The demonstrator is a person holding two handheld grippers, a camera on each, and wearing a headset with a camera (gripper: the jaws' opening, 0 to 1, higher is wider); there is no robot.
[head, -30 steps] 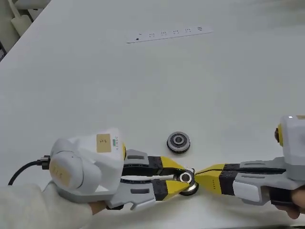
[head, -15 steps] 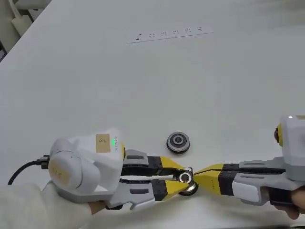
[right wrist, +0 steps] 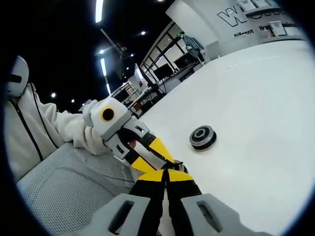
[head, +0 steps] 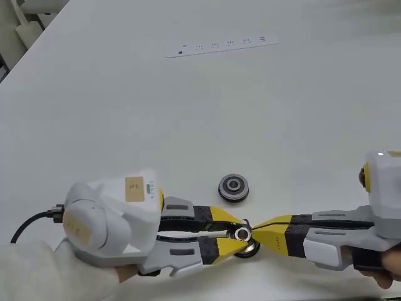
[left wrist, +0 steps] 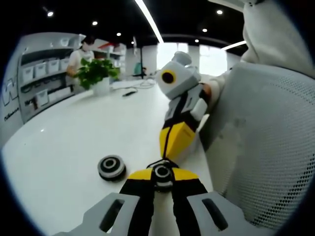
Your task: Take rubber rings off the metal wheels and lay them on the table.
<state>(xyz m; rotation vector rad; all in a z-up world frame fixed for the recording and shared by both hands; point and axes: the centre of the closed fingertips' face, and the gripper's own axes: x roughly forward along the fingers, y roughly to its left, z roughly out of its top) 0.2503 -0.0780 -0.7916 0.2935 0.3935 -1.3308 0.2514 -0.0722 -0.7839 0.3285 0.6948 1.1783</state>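
A small metal wheel (head: 243, 235) is held just above the white table's near edge, with my left gripper (head: 237, 234) shut on it from the left. In the left gripper view the wheel (left wrist: 162, 173) sits between the yellow tips. From the right, my right gripper (head: 255, 228) meets the wheel, its jaws shut on the rim where the black rubber ring sits; the right gripper view shows these jaws (right wrist: 166, 173) pressed together. A second wheel (head: 234, 187) with its black rubber ring on lies flat on the table just behind, also seen as a wheel (left wrist: 112, 167) and a wheel (right wrist: 203, 137).
A white power strip (head: 222, 45) lies far back on the table (head: 125, 113). A grey mesh chair (left wrist: 266, 147) stands close by the table's near edge. In the distance a person (left wrist: 81, 56) stands by shelves, next to a potted plant (left wrist: 96, 73).
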